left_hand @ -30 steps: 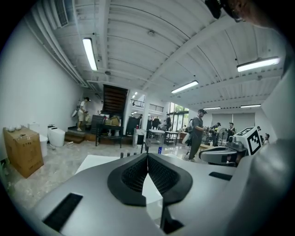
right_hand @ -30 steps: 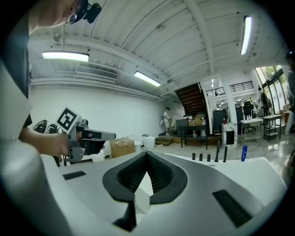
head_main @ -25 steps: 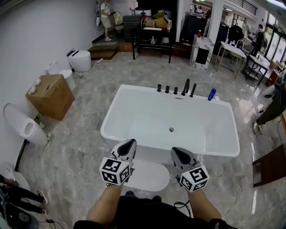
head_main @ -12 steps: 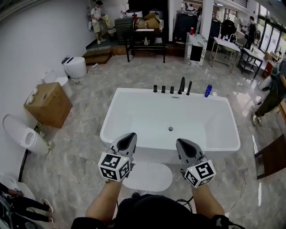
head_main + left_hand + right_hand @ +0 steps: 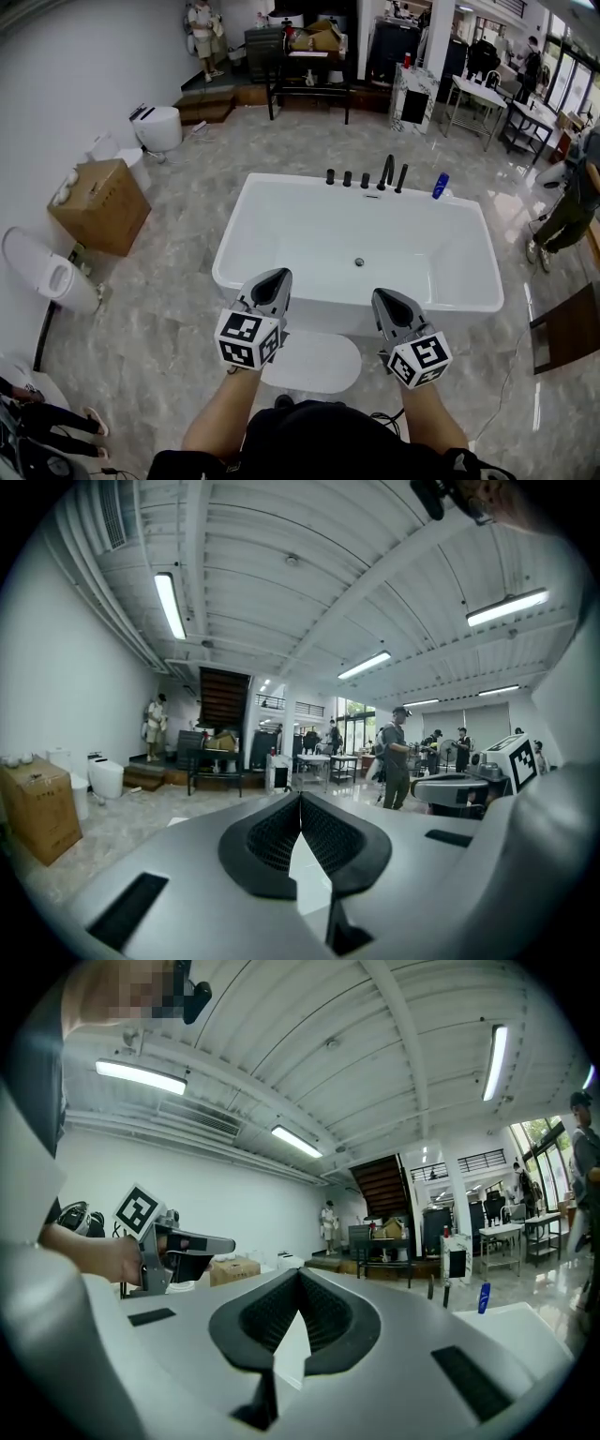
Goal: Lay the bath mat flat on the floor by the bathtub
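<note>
Jaws closed, bath mat (image 5: 317, 366) lengthwise along bathtub (image 5: 375, 230)

White oval bath mat (image 5: 314, 362) lies flat on floor, just beside bathtub (image 5: 281, 281) front. L gripper (image 5: 277, 276) & R gripper (image 5: 383, 296) hover above, jaws together, empty.

bath mat (image 5: 314, 361) partly hidden, behind left tool (image 5: 274, 279)

the white oval bath mat (image 5: 314, 364) lies flat on the grey marble floor (image 5: 169, 309), just before the near side of the white rectangular bathtub (image 5: 272, 225). black taps (image 5: 367, 178) stand on the tub's far rim, with a blue bottle (image 5: 442, 186) to their right. a brown cardboard box (image 5: 98, 204) sits well left of the tub.
</note>
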